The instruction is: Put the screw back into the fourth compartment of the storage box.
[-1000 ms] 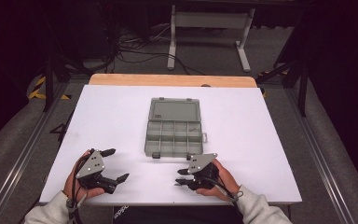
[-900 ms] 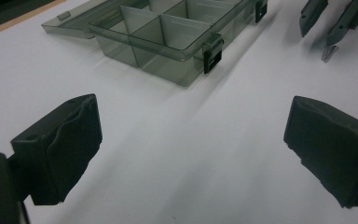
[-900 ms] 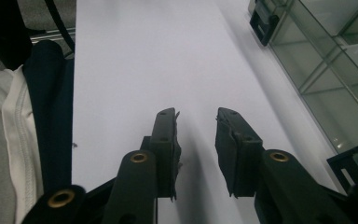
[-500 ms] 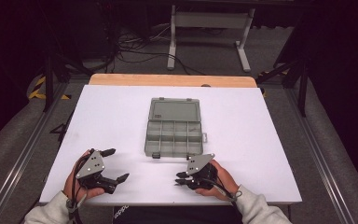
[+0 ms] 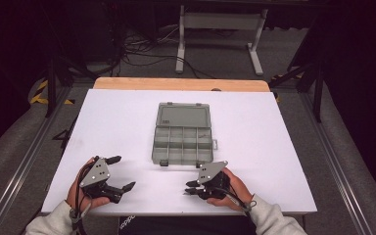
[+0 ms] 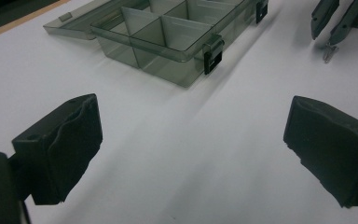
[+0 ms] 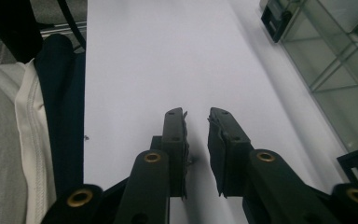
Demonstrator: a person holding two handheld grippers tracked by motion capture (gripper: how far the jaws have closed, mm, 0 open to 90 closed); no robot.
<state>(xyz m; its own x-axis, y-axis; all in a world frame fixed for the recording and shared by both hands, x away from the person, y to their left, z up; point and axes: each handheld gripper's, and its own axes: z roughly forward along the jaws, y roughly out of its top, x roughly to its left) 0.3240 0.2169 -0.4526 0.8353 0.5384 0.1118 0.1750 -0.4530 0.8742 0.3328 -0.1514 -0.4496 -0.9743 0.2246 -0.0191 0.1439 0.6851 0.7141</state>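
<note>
A clear, grey-tinted compartment box (image 5: 182, 134) lies near the middle of the white counter (image 5: 274, 147), its lid (image 5: 184, 115) swung fully open and lying flat on the far side, its divided tray toward the person. The compartments look empty as far as the high view and the left gripper view (image 6: 168, 32) let one judge. Two dark latches hang on the near edge of the tray, one of them plain in the left gripper view (image 6: 213, 55). Well apart from the box, near the counter's front edge, the left gripper (image 5: 118, 172) rests in the person's left hand (image 5: 81, 193), its jaws spread wide with only bare counter between the pads (image 6: 60, 149). On the other side of the front edge, the right gripper (image 5: 190, 187) sits in the right hand (image 5: 232, 188), pointing across toward the left; its jaws are drawn nearly together, a narrow gap between them, holding nothing (image 7: 196, 122). Light sleeves (image 5: 274, 223) cover both forearms. Beyond the counter's wooden far edge, cables and a stand's legs (image 5: 220, 29) lie on a dark floor.
</note>
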